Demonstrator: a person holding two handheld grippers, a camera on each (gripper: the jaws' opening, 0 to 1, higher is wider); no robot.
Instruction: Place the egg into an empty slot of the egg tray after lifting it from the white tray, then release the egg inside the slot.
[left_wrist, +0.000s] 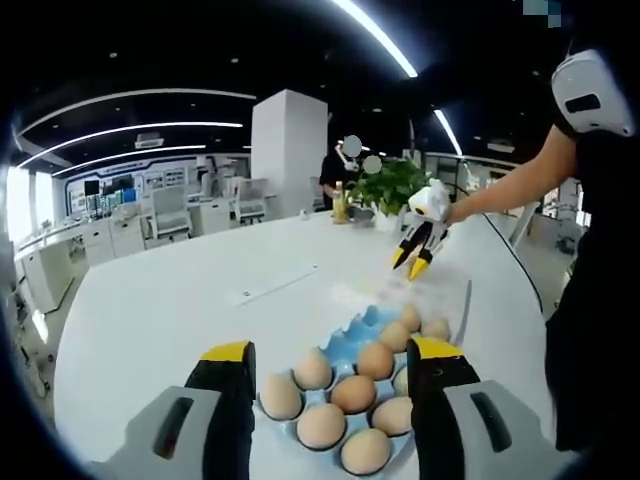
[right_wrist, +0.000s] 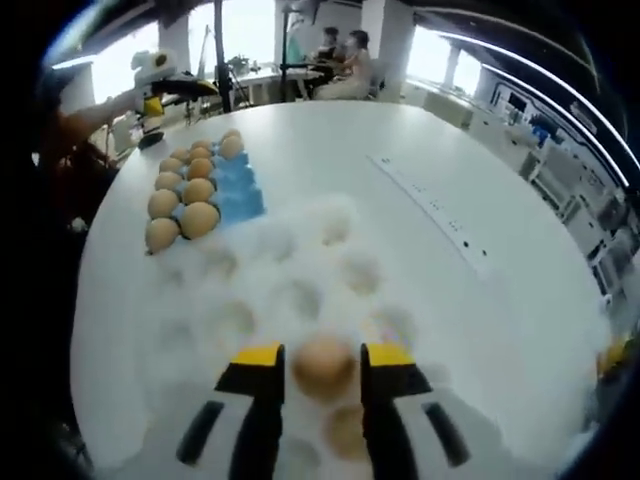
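My right gripper (right_wrist: 323, 358) is shut on a brown egg (right_wrist: 323, 366), held above the white tray (right_wrist: 300, 290) with its pale hollows. A second egg (right_wrist: 345, 430) lies in that tray lower down. The blue egg tray (right_wrist: 240, 195) lies further off, with several eggs (right_wrist: 190, 190) along one side and bare blue slots beside them. In the left gripper view my left gripper (left_wrist: 333, 350) hangs open over the blue egg tray (left_wrist: 352, 335) and its eggs (left_wrist: 353, 393), holding nothing. The right gripper (left_wrist: 410, 262) shows there in a person's hand over the white tray (left_wrist: 450, 295).
Everything rests on a large white oval table (left_wrist: 170, 310). A long white strip (right_wrist: 430, 210) lies on it beside the trays. A potted plant (left_wrist: 385, 185) and a bottle stand at the far edge. A person in dark clothes (left_wrist: 590, 300) stands by the table.
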